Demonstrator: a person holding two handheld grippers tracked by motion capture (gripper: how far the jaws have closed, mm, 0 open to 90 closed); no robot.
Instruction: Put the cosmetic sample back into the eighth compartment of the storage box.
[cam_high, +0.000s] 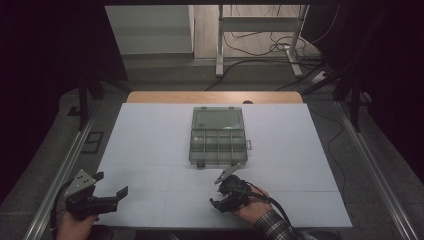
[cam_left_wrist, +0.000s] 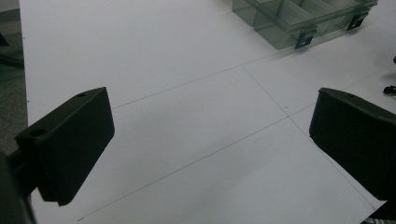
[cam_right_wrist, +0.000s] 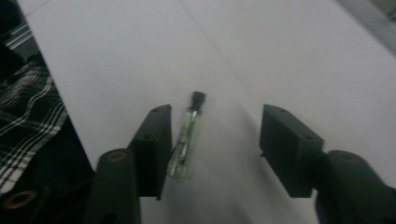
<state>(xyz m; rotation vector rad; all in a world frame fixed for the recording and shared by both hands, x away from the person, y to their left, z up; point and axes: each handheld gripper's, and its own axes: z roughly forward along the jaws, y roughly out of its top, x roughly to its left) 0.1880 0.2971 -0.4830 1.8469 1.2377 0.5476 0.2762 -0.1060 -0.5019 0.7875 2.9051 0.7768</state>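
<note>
A small clear vial with a black cap lies flat on the white table, between the jaws of my right gripper. It sits close beside the left-hand jaw, and the other jaw stands well clear of it, so nothing is pressed. In the high view, that right gripper is near the table's front edge, angled down, just in front of a clear compartment box. My left gripper rests at the front left with its jaws wide apart. Nothing but bare table shows between its jaws in the left gripper view.
The compartment box stands open at mid-table, lid laid back, with several dividers. The white table top has thin seam lines. A plaid sleeve lies by the front edge. Metal rails run along both sides, and a stand with cables is beyond the far edge.
</note>
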